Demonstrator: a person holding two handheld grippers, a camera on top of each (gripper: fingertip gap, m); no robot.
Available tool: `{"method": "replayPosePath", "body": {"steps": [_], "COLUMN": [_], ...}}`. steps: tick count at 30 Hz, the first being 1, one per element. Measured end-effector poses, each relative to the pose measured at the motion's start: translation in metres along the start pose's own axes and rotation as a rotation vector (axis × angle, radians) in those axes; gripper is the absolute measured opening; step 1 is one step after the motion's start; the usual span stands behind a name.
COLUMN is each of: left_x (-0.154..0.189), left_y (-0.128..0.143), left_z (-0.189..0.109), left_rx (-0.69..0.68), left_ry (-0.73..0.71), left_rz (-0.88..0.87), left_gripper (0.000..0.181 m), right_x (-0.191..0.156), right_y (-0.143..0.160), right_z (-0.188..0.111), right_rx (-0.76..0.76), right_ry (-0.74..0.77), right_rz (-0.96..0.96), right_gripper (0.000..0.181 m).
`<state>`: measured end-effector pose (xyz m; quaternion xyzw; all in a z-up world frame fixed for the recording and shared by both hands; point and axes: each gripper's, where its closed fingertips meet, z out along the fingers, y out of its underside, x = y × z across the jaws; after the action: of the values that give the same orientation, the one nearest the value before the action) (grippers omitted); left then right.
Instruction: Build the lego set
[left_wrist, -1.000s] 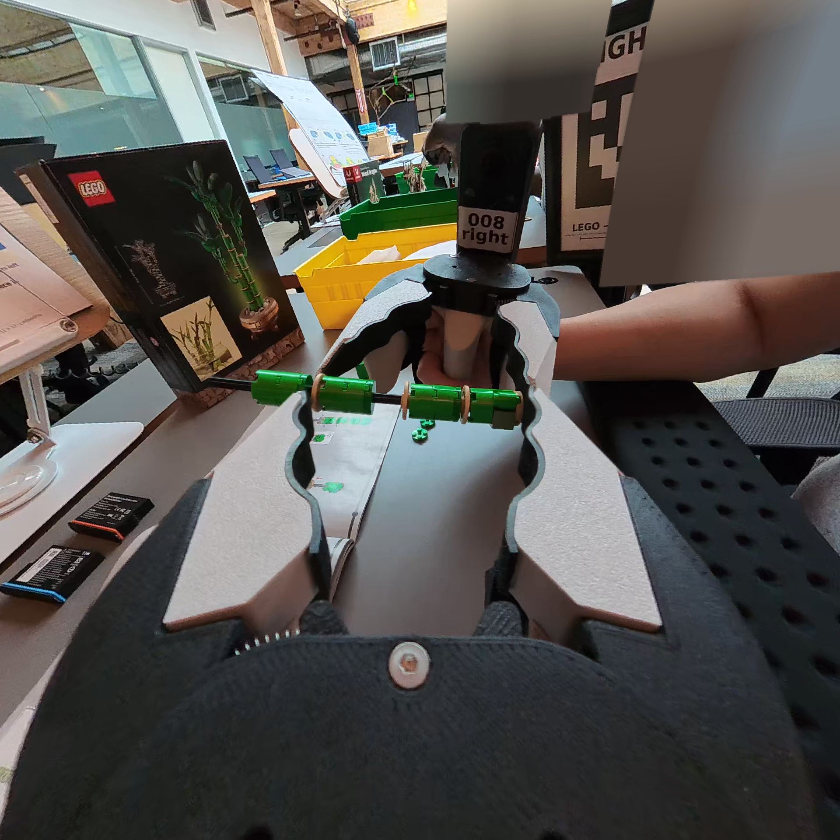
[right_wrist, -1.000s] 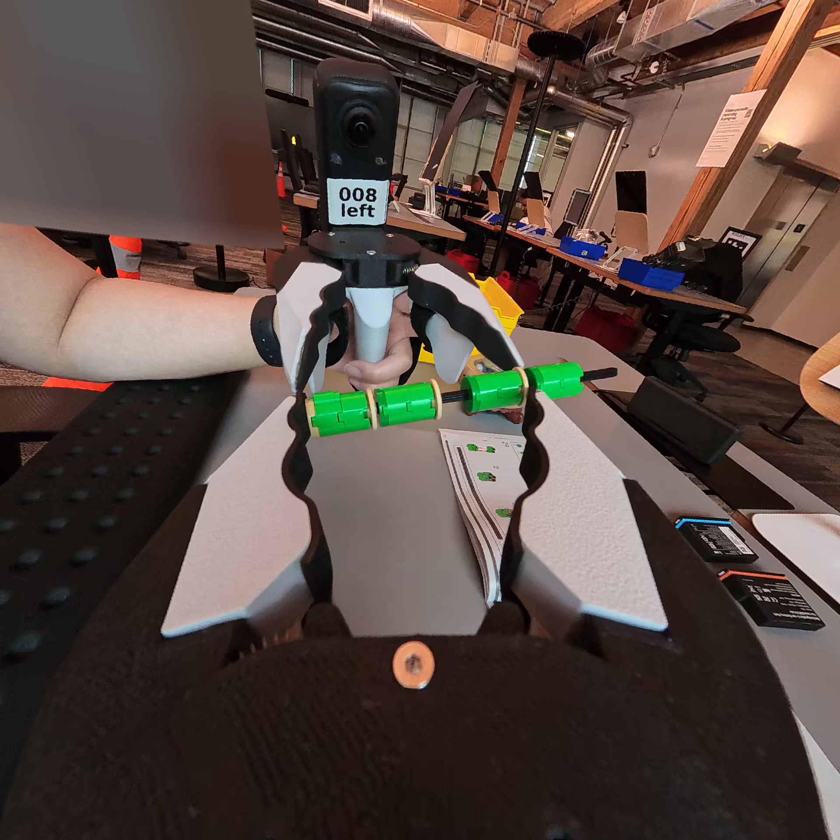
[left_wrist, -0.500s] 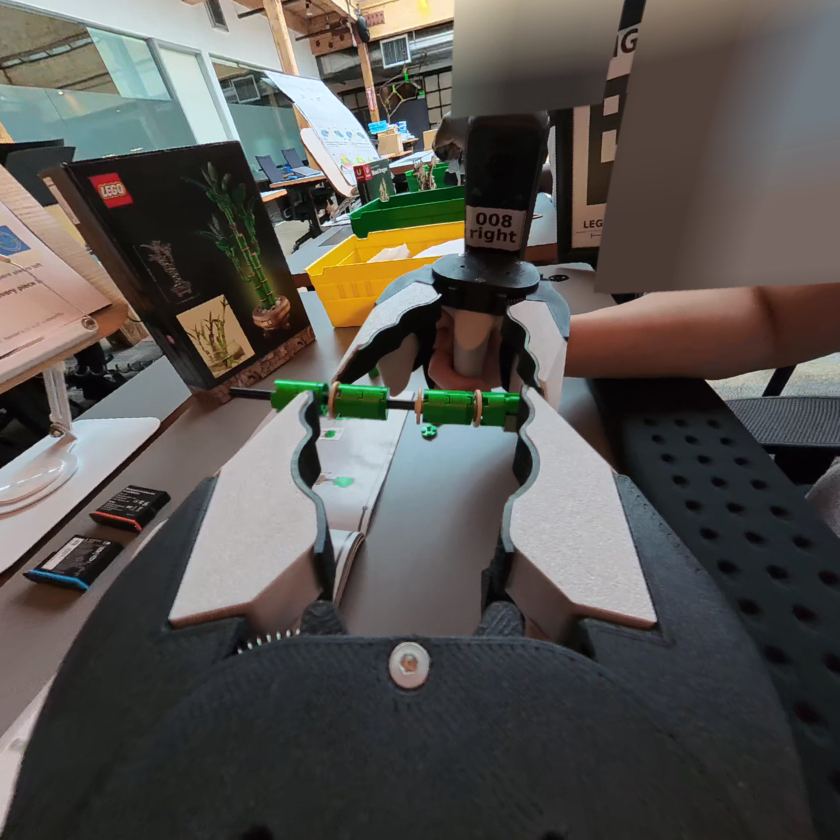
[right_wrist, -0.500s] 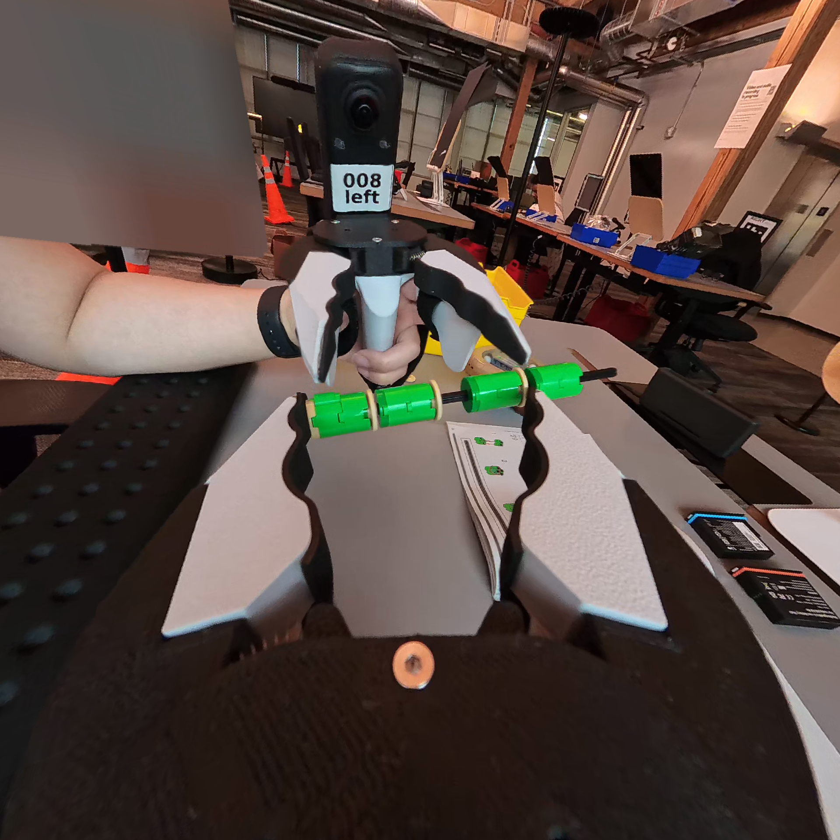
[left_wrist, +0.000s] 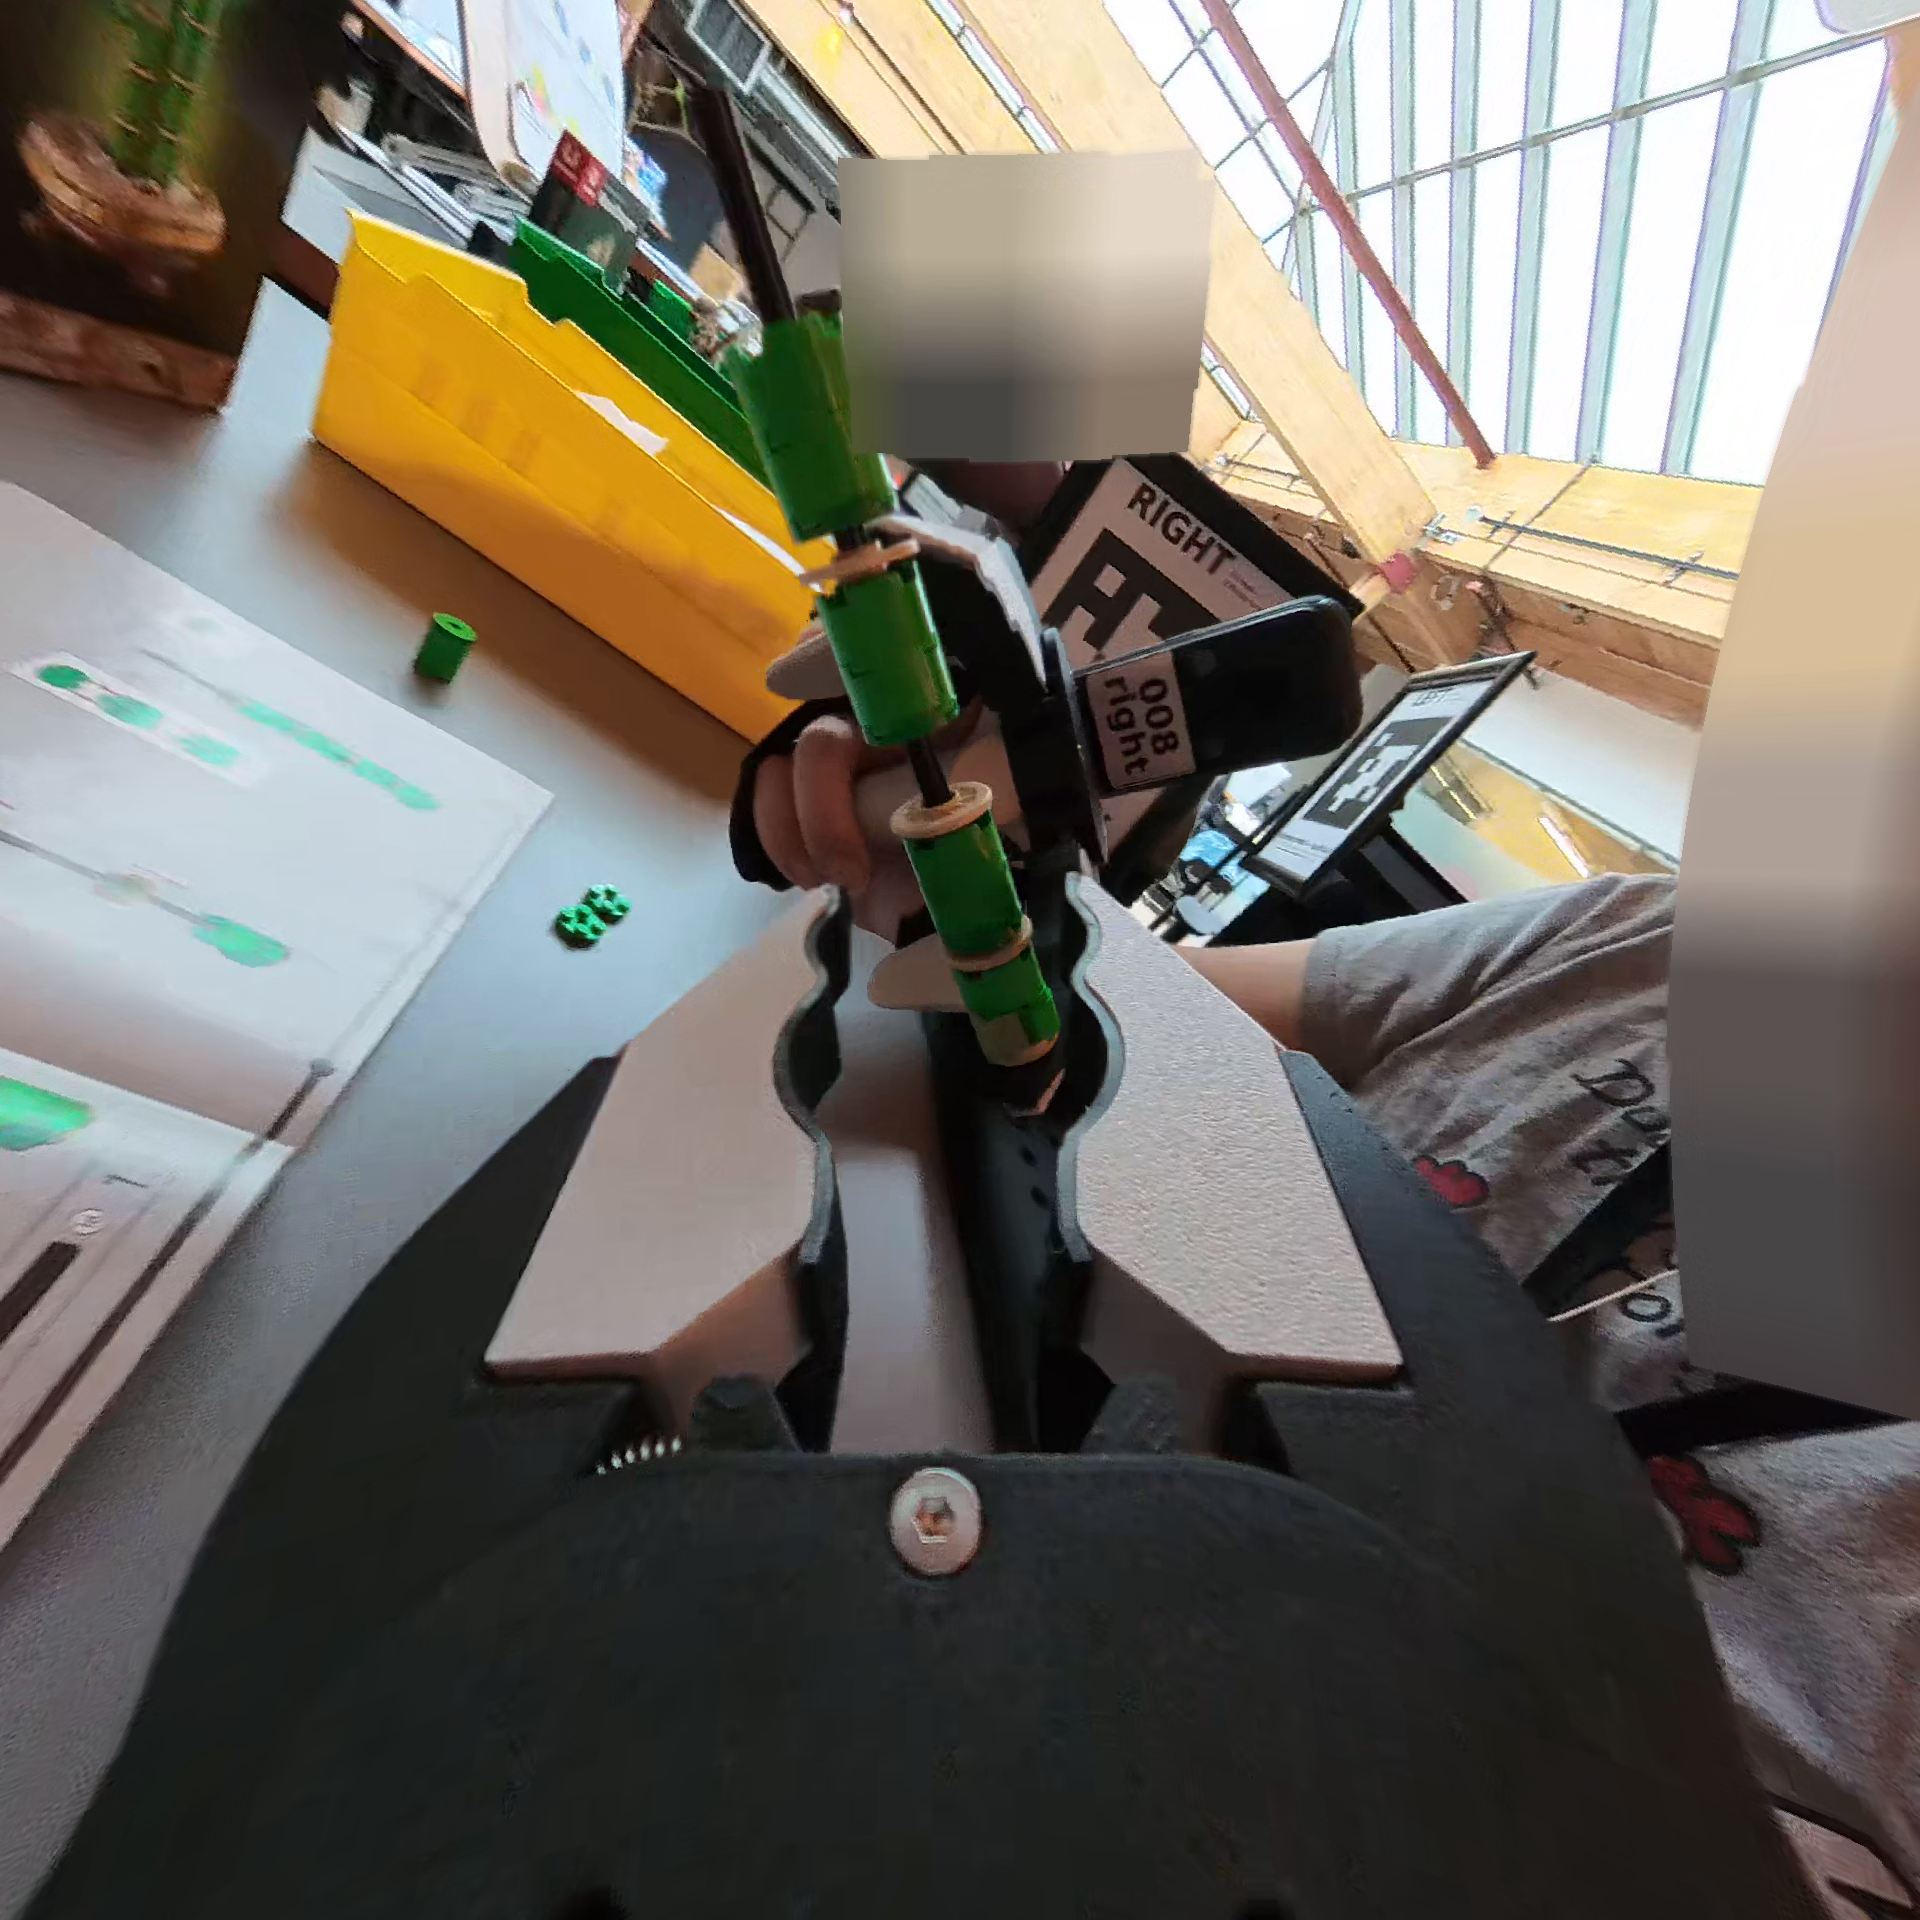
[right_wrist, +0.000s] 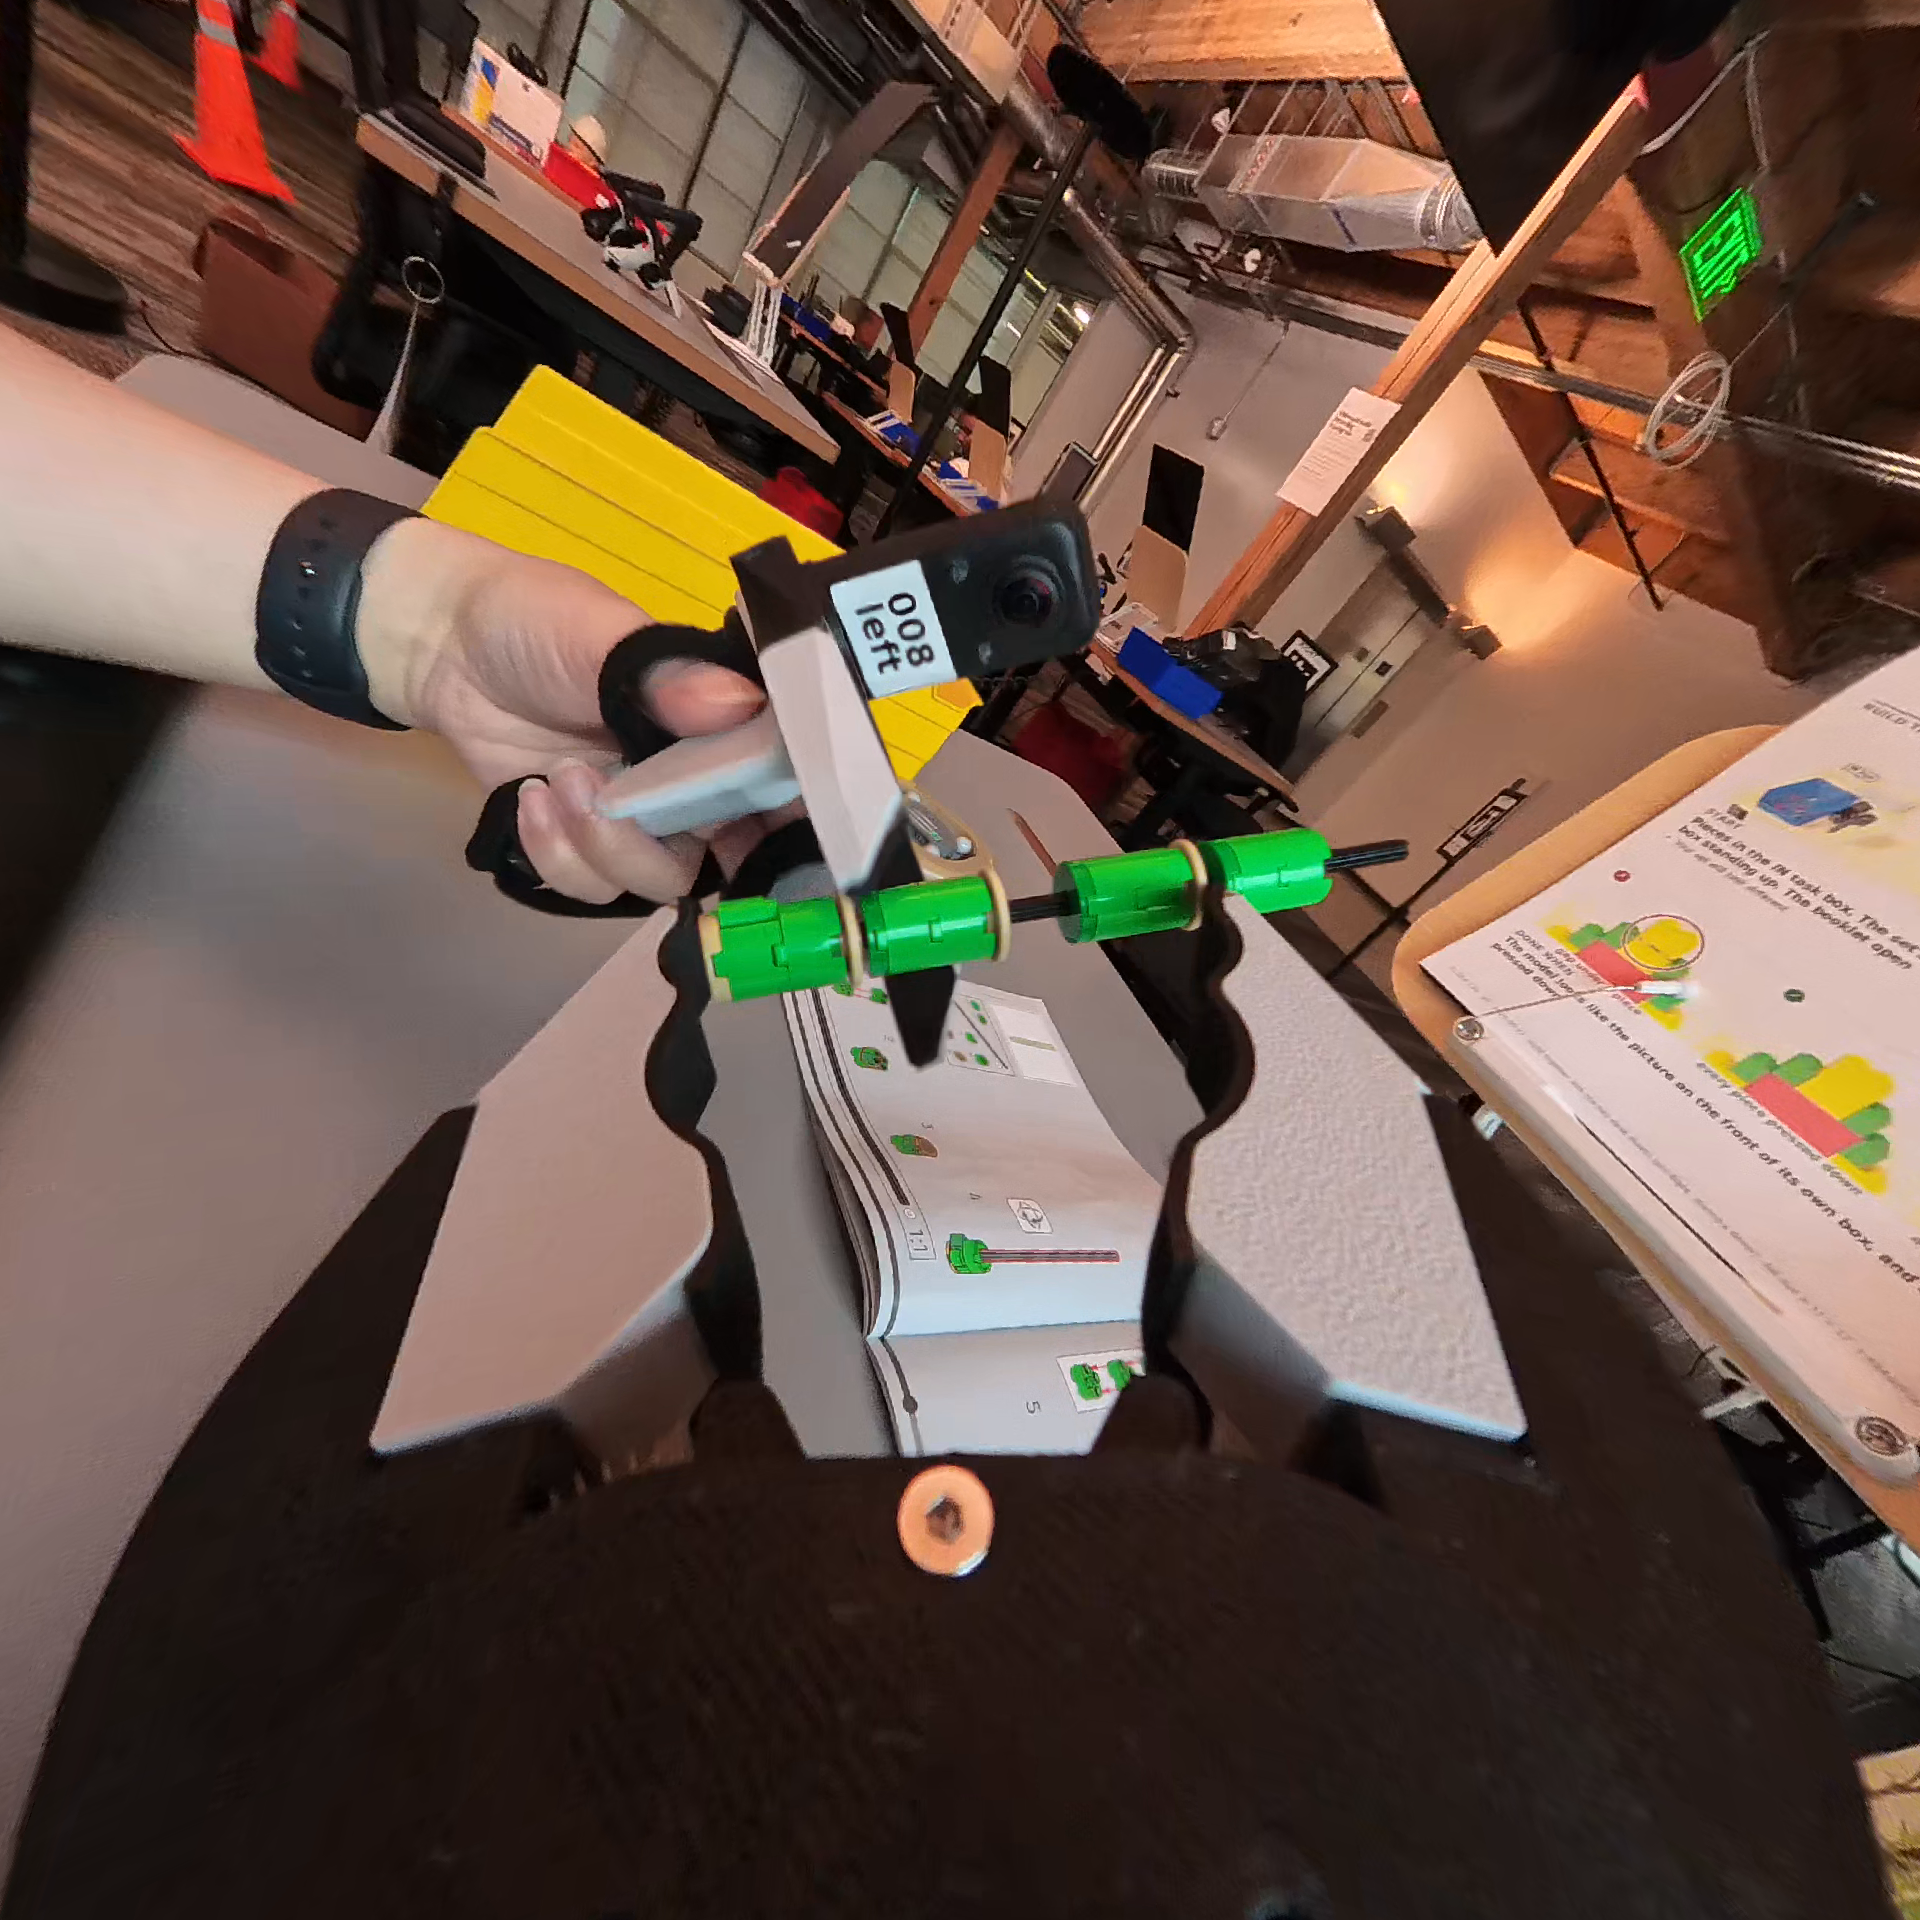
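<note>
A green bamboo stalk (right_wrist: 935, 925), several green segments with tan rings on a black axle, is held lengthwise between my right gripper's (right_wrist: 956, 935) fingertips, above the table. One fingertip sits at the stalk's end, the other near the last tan ring. In the left wrist view the stalk (left_wrist: 894, 665) runs steeply upward, and its lower end lies between my left gripper's (left_wrist: 951, 925) fingers, close to the right one. The left jaws stand apart, not pinching it. The left gripper (right_wrist: 920, 997) shows edge-on across the stalk. The right gripper (left_wrist: 847, 821) shows behind the stalk.
An open instruction booklet (left_wrist: 208, 831) lies on the grey table, also in the right wrist view (right_wrist: 987, 1195). A loose green cylinder (left_wrist: 445, 646) and small green pieces (left_wrist: 590, 916) lie near a yellow bin (left_wrist: 520, 447). A green bin (left_wrist: 613, 301) stands behind. A tilted instruction board (right_wrist: 1714, 987) stands right. The tips of both grippers are at nearly the same place. From either gripper's tips it is about 30 cm to the loose green cylinder (left_wrist: 445, 646).
My left gripper has rolled sideways, narrowed its jaws and now straddles the stalk's end. The right gripper has tilted but keeps the stalk in the same hold.
</note>
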<state>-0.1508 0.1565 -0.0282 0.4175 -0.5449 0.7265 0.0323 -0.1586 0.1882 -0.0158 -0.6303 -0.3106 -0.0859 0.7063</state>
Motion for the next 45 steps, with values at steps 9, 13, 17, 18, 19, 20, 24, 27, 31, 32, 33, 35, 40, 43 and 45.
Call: {"method": "replayPosePath", "body": {"steps": [9, 13, 17, 18, 19, 20, 24, 27, 31, 32, 33, 35, 40, 43, 45], "left_x": [-0.004, -0.005, -0.006, -0.005, -0.005, -0.004, -0.001, 0.002, 0.003, 0.003, 0.002, 0.001, 0.001, 0.001, 0.001], "left_y": [0.019, 0.027, 0.029, 0.031, 0.032, 0.034, 0.038, 0.041, 0.043, 0.044, 0.045, 0.047, 0.047, 0.044, 0.042], "left_z": [-0.002, -0.004, -0.006, -0.007, -0.007, -0.008, -0.009, -0.009, -0.009, -0.01, -0.01, -0.01, -0.009, -0.009, -0.008], "left_rx": [-0.127, -0.18, -0.198, -0.207, -0.215, -0.226, -0.253, -0.271, -0.281, -0.288, -0.294, -0.302, -0.3, -0.281, -0.265], "left_ry": [0.021, 0.016, 0.02, 0.023, 0.025, 0.026, 0.051, 0.065, 0.079, 0.077, 0.073, 0.068, 0.075, 0.08, 0.076], "left_rz": [-0.129, -0.175, -0.197, -0.203, -0.209, -0.211, -0.219, -0.23, -0.255, -0.257, -0.26, -0.263, -0.257, -0.248, -0.233], "left_gripper": [0.014, 0.013, 0.013, 0.013, 0.013, 0.013, 0.014, 0.014, 0.014, 0.014, 0.014, 0.014, 0.014, 0.014, 0.015], "right_x": [-0.013, -0.021, -0.021, -0.023, -0.024, -0.025, -0.03, -0.033, -0.036, -0.037, -0.038, -0.039, -0.039, -0.037, -0.035], "right_y": [0.013, 0.018, 0.018, 0.017, 0.016, 0.016, 0.019, 0.019, 0.017, 0.018, 0.019, 0.021, 0.022, 0.021, 0.021], "right_z": [0.003, 0.0, -0.002, -0.003, -0.003, -0.003, -0.002, -0.004, -0.005, -0.004, -0.004, -0.005, -0.005, -0.005, -0.005], "right_rx": [-0.064, -0.098, -0.098, -0.096, -0.094, -0.095, -0.115, -0.12, -0.119, -0.126, -0.131, -0.144, -0.15, -0.143, -0.14], "right_ry": [-0.104, -0.179, -0.196, -0.202, -0.208, -0.21, -0.23, -0.248, -0.258, -0.264, -0.272, -0.278, -0.283, -0.27, -0.257], "right_rz": [0.034, 0.067, 0.084, 0.08, 0.074, 0.065, 0.042, 0.036, 0.027, 0.031, 0.036, 0.035, 0.048, 0.046, 0.043], "right_gripper": [0.094, 0.094, 0.091, 0.091, 0.091, 0.092, 0.095, 0.094, 0.092, 0.092, 0.092, 0.092, 0.091, 0.091, 0.091]}}
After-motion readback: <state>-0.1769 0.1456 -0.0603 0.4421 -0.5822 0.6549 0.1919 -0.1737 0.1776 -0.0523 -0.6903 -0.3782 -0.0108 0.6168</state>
